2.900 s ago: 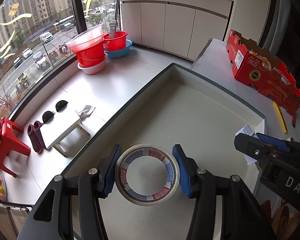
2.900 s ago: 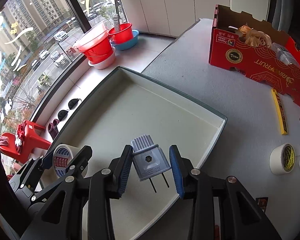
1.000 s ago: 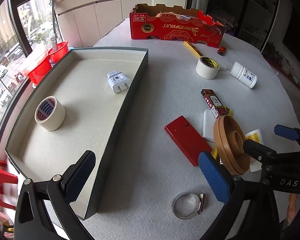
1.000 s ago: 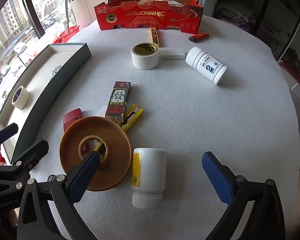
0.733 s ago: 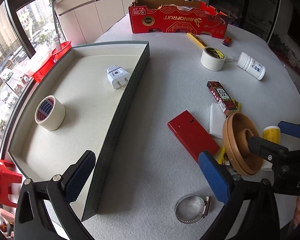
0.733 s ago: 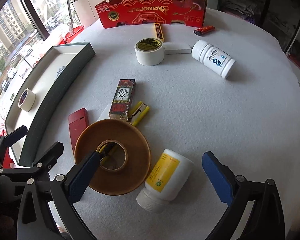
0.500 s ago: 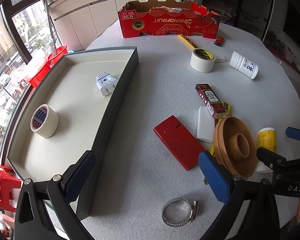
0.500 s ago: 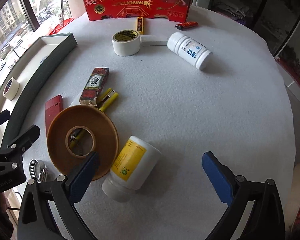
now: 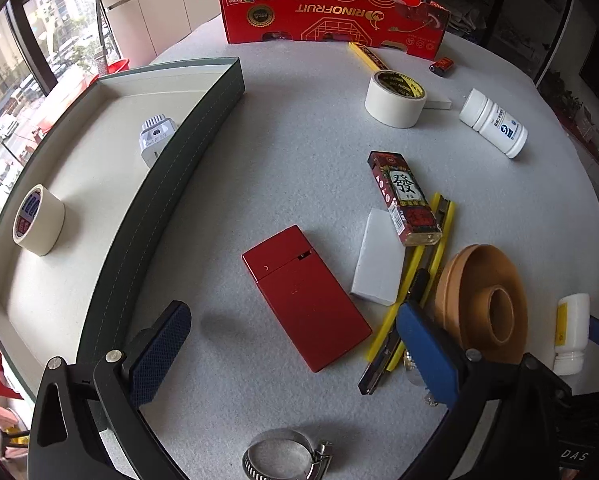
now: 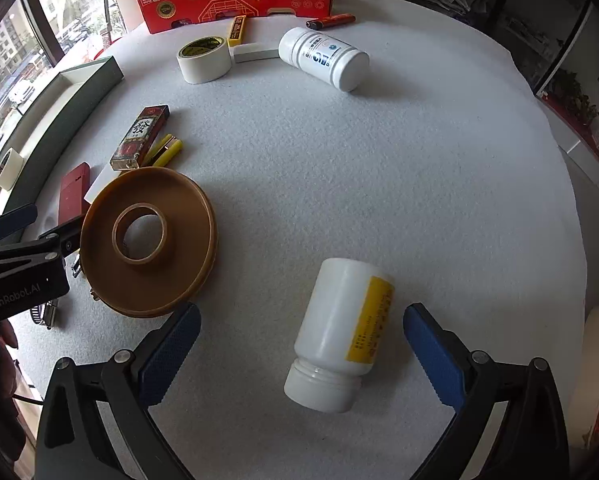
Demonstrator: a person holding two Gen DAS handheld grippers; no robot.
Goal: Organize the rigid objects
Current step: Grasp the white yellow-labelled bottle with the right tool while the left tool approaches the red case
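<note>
My left gripper (image 9: 295,354) is open above a flat red case (image 9: 305,296) on the grey table. The green-walled tray (image 9: 167,196) at the left holds a tape roll (image 9: 37,220) and a grey plug (image 9: 155,140). My right gripper (image 10: 299,356) is open, with a white bottle with a yellow label (image 10: 339,332) lying between its fingers, untouched. A brown tape ring (image 10: 147,240) lies to the left of that bottle. The same ring (image 9: 481,304) and bottle (image 9: 571,332) show at the right of the left wrist view.
A mahjong-print box (image 9: 403,196), yellow cutters (image 9: 415,288), a white block (image 9: 379,260) and a hose clamp (image 9: 287,456) lie nearby. Farther off are a white tape roll (image 9: 395,98), a blue-labelled bottle (image 10: 323,58), a lighter (image 10: 331,21) and a red fruit carton (image 9: 331,14).
Both grippers left the tape roll and plug in the tray, opened and swung right over the table. The right one has closed in on the yellow-labelled bottle.
</note>
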